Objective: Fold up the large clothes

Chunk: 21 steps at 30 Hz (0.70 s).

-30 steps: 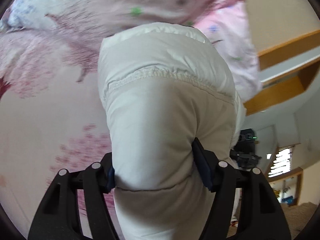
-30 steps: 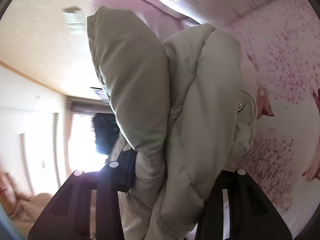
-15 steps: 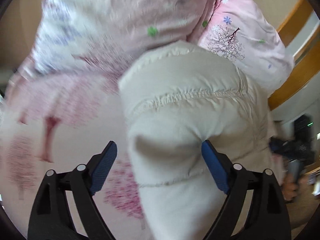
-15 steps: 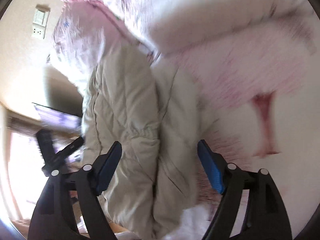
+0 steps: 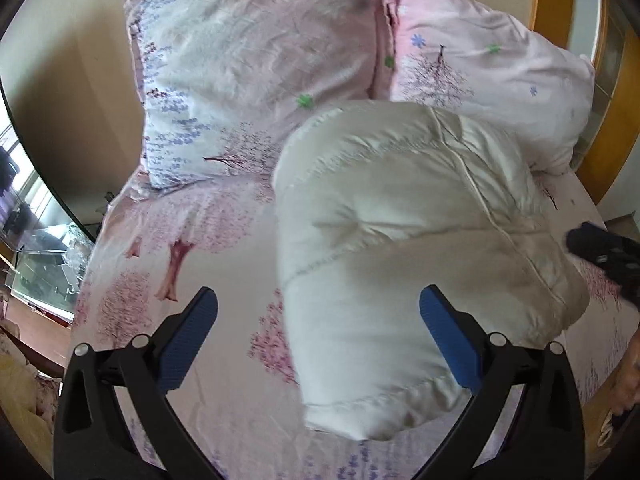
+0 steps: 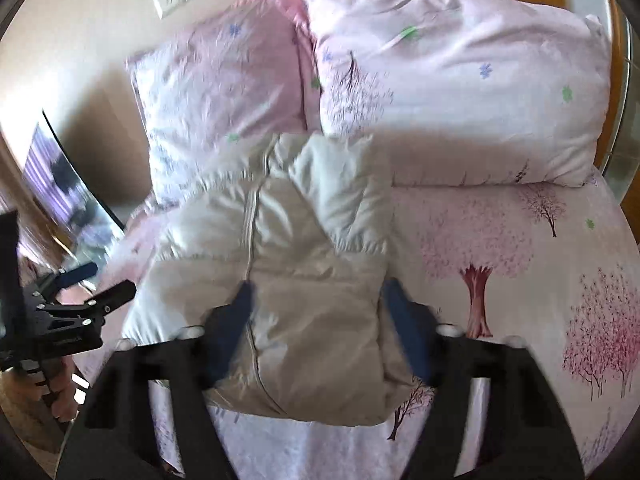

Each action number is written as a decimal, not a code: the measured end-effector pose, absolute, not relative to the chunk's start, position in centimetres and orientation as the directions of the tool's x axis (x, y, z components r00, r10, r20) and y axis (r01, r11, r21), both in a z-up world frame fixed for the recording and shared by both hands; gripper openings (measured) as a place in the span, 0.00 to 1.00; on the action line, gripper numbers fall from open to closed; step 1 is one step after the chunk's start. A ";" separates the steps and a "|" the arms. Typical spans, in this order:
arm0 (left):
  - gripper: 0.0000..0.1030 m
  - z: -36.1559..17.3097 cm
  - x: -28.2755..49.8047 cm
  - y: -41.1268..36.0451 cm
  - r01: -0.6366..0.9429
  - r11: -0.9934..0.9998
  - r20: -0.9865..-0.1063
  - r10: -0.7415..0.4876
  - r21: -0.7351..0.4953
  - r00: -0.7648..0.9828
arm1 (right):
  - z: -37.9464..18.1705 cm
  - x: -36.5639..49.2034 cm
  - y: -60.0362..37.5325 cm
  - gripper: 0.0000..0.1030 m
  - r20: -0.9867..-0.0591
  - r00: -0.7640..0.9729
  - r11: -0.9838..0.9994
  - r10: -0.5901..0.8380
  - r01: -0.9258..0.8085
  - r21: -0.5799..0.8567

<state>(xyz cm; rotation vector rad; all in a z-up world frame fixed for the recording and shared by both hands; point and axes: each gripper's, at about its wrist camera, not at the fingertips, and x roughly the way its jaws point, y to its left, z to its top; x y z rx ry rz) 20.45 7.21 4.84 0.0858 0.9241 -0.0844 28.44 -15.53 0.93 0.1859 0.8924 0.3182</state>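
Cream padding now lies loose on the bed (image 5: 208, 360): a second ago both hand-held grippers were clamped on the jacket (image 5: 400, 248), and both have since let go and drawn back above it. I take that to mean this fold has been laid down and the bundle left to settle; whether another fold is wanted I cannot say from here.

The jacket sits as a thick folded bundle with its top edge just against the two pillows (image 5: 256, 64), zip seam running up its middle.

The left hand-held gripper (image 5: 318, 344) hangs over the jacket's near left corner, jaws opening to their widest, nothing pinched between them. The right hand-held gripper (image 6: 318, 328) hovers over the jacket's near edge; its jaws are blurred and closing, straddling the bundle in view but apparently above it, not pressing it.
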 end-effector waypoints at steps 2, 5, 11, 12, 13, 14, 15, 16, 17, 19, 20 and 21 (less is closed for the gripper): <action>0.98 4.0 20.5 6.4 0.121 0.992 -0.817 -0.053 0.021 0.575 | -0.1 29.2 -15.1 0.52 -0.752 0.562 0.938 0.345 -0.190 0.288; 0.98 2.3 20.8 5.4 0.145 0.989 -0.859 -0.102 -0.033 0.501 | -2.9 29.3 -14.2 0.51 -0.821 0.487 0.954 0.297 -0.191 0.232; 0.98 -1.7 20.6 2.7 0.189 0.982 -0.928 -0.068 0.002 0.367 | -8.8 29.1 -15.5 0.59 -0.891 0.355 0.959 0.283 -0.115 0.259; 0.98 -2.0 20.5 2.5 0.187 0.982 -0.929 -0.051 0.020 0.366 | -8.5 29.3 -15.9 0.58 -0.893 0.342 0.956 0.292 -0.109 0.271; 0.98 -2.2 20.6 2.4 0.180 0.983 -0.931 -0.036 0.031 0.362 | -7.8 29.4 -16.0 0.57 -0.891 0.343 0.955 0.296 -0.111 0.275; 0.98 -2.4 20.7 2.5 0.171 0.985 -0.934 -0.033 0.030 0.357 | -6.9 29.6 -16.2 0.57 -0.883 0.361 0.954 0.301 -0.114 0.278; 0.98 -2.4 20.8 2.6 0.164 0.986 -0.935 -0.035 0.025 0.353 | -5.6 29.8 -16.5 0.57 -0.863 0.398 0.951 0.310 -0.118 0.288; 0.98 -2.5 20.8 2.7 0.160 0.987 -0.936 -0.037 0.021 0.350 | -3.4 30.3 -17.1 0.57 -0.819 0.472 0.944 0.327 -0.123 0.307; 0.98 -2.6 20.8 2.7 0.161 0.987 -0.936 -0.035 0.023 0.349 | -2.1 30.8 -17.3 0.57 -0.795 0.509 0.942 0.330 -0.125 0.311; 0.98 -2.6 20.7 2.6 0.160 0.987 -0.935 -0.030 0.029 0.352 | 0.6 33.3 -17.2 0.56 -0.748 0.567 0.937 0.344 -0.151 0.316; 0.98 -2.5 20.8 2.6 0.158 0.987 -0.935 -0.027 0.031 0.353 | 1.3 34.5 -16.8 0.55 -0.740 0.578 0.937 0.344 -0.163 0.308; 0.98 -2.5 20.8 2.6 0.156 0.987 -0.935 -0.026 0.032 0.354 | 1.9 35.9 -16.2 0.52 -0.737 0.580 0.937 0.347 -0.180 0.300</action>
